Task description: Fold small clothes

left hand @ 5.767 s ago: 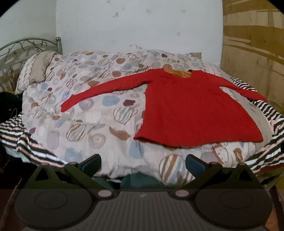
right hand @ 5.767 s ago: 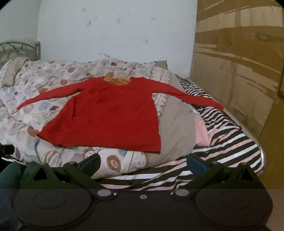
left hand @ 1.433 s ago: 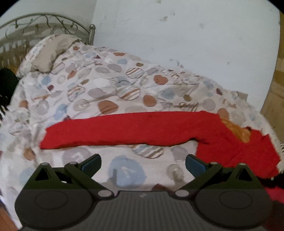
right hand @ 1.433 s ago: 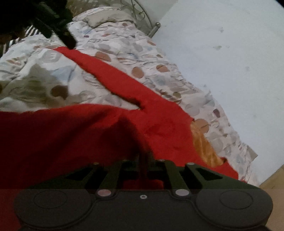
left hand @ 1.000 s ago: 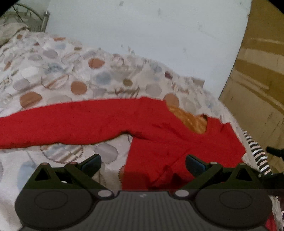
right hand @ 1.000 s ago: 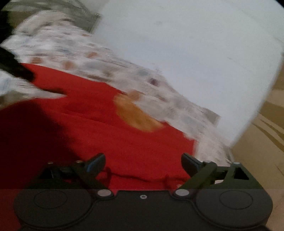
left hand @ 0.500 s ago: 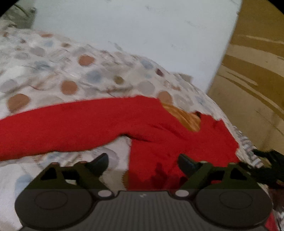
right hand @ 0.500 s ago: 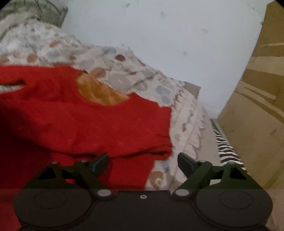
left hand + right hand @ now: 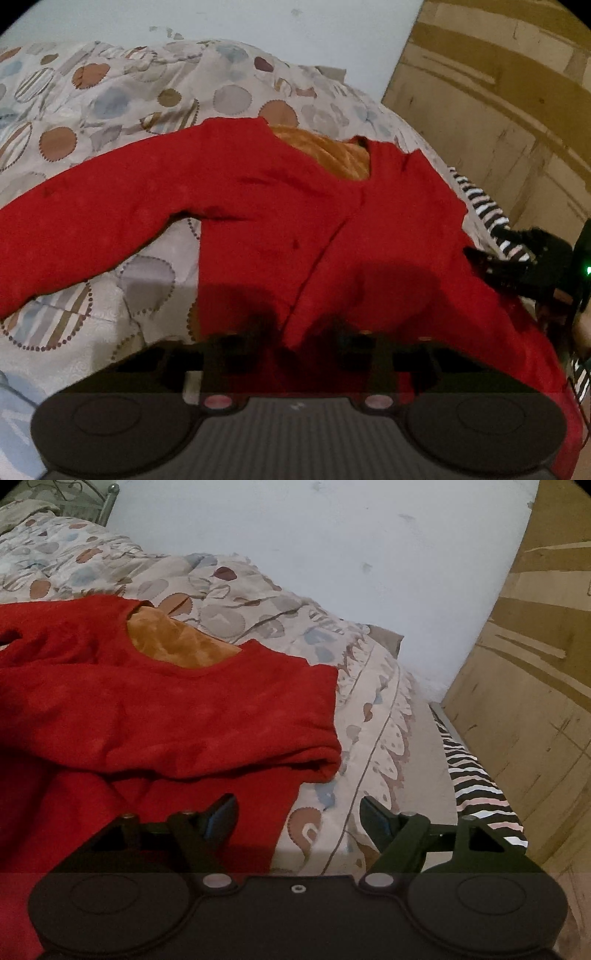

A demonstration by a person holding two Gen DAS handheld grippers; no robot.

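A red long-sleeved top (image 9: 288, 206) with an orange inner lining at the neck lies on the bed. Its right sleeve is folded in over the body; the left sleeve (image 9: 92, 206) stretches out to the left. My left gripper (image 9: 299, 332) is shut on a fold of the red top near its middle. In the right wrist view the top (image 9: 166, 709) fills the left half, with the folded shoulder edge (image 9: 325, 753) just ahead. My right gripper (image 9: 297, 814) is open and empty at the top's right edge, and shows in the left wrist view (image 9: 517, 266).
The bed carries a quilt with round patches (image 9: 110, 92) and a black-and-white striped sheet (image 9: 476, 790) along its right side. A white wall (image 9: 332, 554) stands behind, a wooden board wall (image 9: 535, 683) to the right, a metal headboard (image 9: 74, 491) at far left.
My left gripper has moved down onto the red top and shut on a fold of it. My right gripper stays open and has narrowed a little beside the folded shoulder.
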